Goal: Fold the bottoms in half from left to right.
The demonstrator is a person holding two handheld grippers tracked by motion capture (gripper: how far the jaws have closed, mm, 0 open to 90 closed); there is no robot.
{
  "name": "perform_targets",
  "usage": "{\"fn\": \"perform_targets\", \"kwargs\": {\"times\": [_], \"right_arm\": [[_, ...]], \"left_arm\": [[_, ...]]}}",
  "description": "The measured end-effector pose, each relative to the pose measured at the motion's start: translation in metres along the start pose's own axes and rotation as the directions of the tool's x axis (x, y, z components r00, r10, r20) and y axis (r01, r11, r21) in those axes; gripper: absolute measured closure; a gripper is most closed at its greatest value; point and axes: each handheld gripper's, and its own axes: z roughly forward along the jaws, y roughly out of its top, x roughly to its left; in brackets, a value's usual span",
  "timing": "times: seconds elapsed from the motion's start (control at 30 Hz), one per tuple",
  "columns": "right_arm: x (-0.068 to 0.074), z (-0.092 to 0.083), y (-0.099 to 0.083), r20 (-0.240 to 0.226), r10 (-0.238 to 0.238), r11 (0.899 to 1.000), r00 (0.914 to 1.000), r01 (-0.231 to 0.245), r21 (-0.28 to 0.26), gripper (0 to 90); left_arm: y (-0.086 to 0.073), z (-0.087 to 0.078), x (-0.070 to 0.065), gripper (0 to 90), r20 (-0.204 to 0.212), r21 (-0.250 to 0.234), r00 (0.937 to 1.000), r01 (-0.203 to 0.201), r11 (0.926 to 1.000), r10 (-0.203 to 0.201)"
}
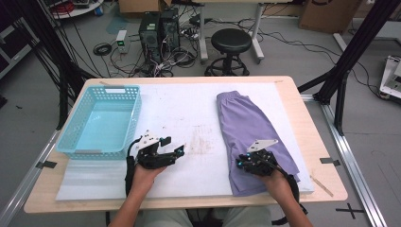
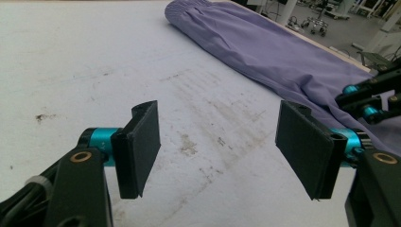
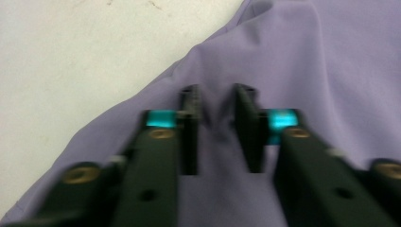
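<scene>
The right tool (image 3: pixel 215 130) is pinching a fold of the purple shorts (image 1: pixel 250 130) lying on the worktop's (image 1: pixel 189 111) right half, while the left tool (image 2: pixel 217 151) hovers open over bare mat, so next probably comes lifting that fold to begin folding.

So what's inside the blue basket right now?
Nothing I can see: the blue basket shows its bare floor in the high view. Its near wall hides a thin strip of that floor. The purple shorts lie on the white mat, under the right tongs.
</scene>
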Motion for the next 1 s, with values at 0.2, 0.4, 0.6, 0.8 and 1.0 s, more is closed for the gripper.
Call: {"fn": "perform_targets", "kwargs": {"times": [0.2, 0.4, 0.6, 0.8, 1.0], "right_arm": [[-0.003, -0.008, -0.001, -0.004, -0.001, 1.0, 1.0, 0.001, -0.024, 90.0], [-0.02, -0.028, -0.006, 0.096, 0.027, 1.0, 0.995, -0.026, -0.013, 90.0], [-0.03, -0.032, -0.011, 0.093, 0.078, 0.997, 0.9926, -0.076, -0.027, 76.0], [-0.013, -0.038, 0.008, 0.031, 0.057, 0.988, 0.9979, -0.052, -0.147, 73.1], [0.006, -0.008, 0.021, 0.028, -0.012, 0.999, 0.9995, 0.013, -0.032, 73.2]], "left_arm": [[0.0, -0.001, 0.001, 31.4, -0.002, -0.001, 1.0, 0.001, 1.0, -0.001], [0.001, -0.003, 0.002, 31.4, -0.006, -0.002, 1.0, 0.001, 1.0, -0.001], [0.001, -0.002, 0.001, 31.5, -0.005, 0.001, 1.0, -0.003, 1.0, 0.003], [0.001, -0.002, 0.001, 31.6, -0.005, 0.002, 1.0, -0.003, 1.0, 0.003], [0.0, -0.003, 0.0, 31.5, -0.006, 0.002, 1.0, -0.003, 1.0, 0.003]]}}
